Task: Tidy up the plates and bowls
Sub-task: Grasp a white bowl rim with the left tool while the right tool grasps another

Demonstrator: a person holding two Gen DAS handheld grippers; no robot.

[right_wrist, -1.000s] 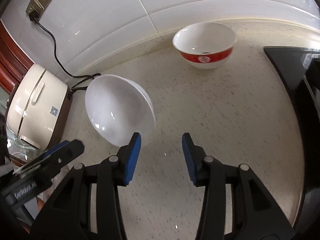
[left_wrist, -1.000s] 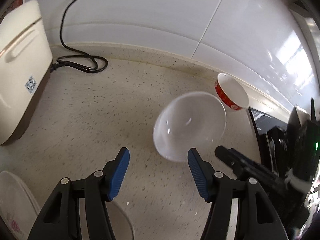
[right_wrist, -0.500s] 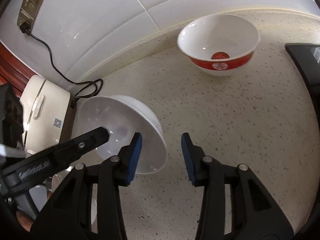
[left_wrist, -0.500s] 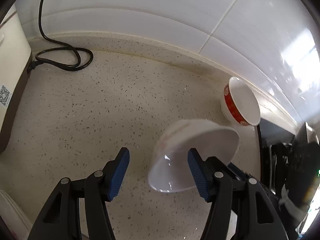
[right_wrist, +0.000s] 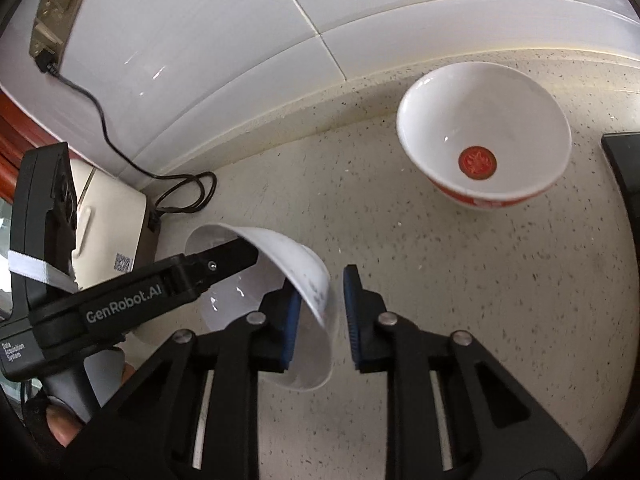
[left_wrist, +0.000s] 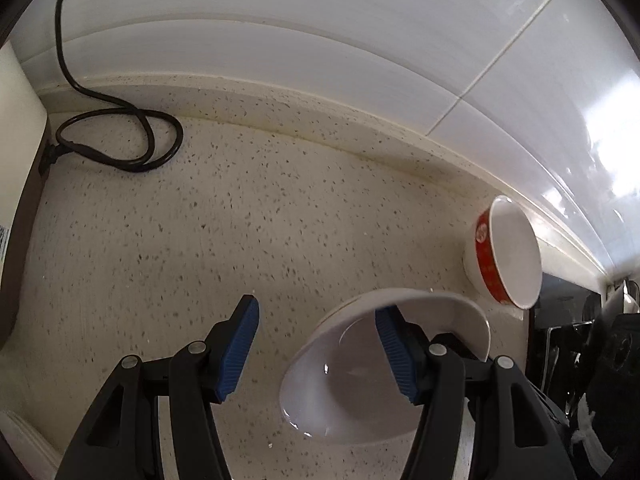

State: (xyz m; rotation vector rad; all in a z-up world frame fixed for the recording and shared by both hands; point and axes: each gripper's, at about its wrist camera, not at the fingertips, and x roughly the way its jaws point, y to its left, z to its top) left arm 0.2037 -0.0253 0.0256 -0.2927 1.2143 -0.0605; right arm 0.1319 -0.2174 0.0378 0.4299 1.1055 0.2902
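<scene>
The white bowl (right_wrist: 280,280) is tilted above the speckled counter (left_wrist: 200,220), with its opening turned to the side, and both tools meet at it. The right hand-held gripper (right_wrist: 320,316) has the bowl's rim between its blue pads (right_wrist: 290,328); its jaws have just been closing and stand narrow. The left pad lies against the inside of the wall, but a thin gap shows at the right pad, so I cannot tell if the grip is already firm. The left hand-held gripper (left_wrist: 316,348) has its jaws apart: one finger (left_wrist: 394,354) reaches into the bowl, the other (left_wrist: 238,350) stays outside over the bare counter, and they do not press the wall. The red-banded bowl (right_wrist: 484,140) stands upright well apart, near the tiled wall (left_wrist: 360,40). A black cable (left_wrist: 120,136) lies coiled beside a cream appliance (right_wrist: 112,224).
</scene>
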